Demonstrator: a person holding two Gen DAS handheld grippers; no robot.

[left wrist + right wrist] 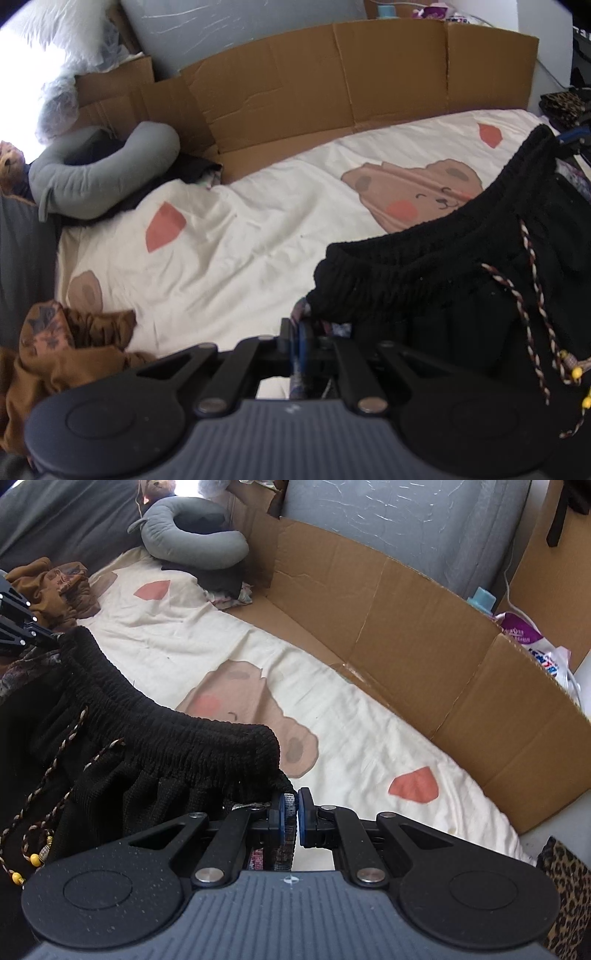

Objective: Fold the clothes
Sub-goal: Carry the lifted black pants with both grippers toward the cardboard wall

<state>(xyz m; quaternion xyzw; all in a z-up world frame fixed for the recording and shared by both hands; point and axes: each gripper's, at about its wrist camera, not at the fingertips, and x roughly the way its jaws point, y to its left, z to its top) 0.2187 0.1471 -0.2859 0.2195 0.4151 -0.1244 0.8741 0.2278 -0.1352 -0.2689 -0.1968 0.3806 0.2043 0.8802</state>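
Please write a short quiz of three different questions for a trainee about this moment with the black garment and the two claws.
1. True or false: the left claw and the right claw are both shut on the black garment.
2. Which object lies in the far corner of the bed sheet? A) grey neck pillow B) red towel C) white shoe
3. Fill in: standing behind the bed is a wall of brown ____.

Key: 1 true; 2 A; 3 cardboard.
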